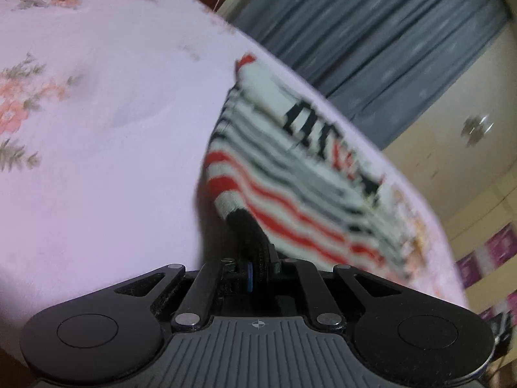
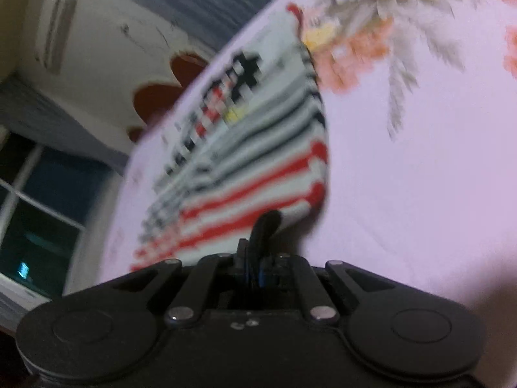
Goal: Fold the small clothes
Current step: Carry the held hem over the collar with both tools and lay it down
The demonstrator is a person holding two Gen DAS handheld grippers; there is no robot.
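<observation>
A: What does the left gripper (image 1: 247, 223) hold?
B: It is clamped on the near corner of the striped garment (image 1: 290, 168). The right gripper (image 2: 266, 223) pinches the other near corner.
A: And the garment?
B: It lies on the pink floral bedsheet (image 1: 97, 97), near the bed's far edge, its near hem lifted.

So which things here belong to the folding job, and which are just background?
Part of the job:
- striped garment, red, black and white, lying on the sheet
- left tongs, shut on the garment's near edge
- right tongs, shut on the same edge

Just background:
- floral bedsheet
- grey curtain
- window
- wall air conditioner
</observation>
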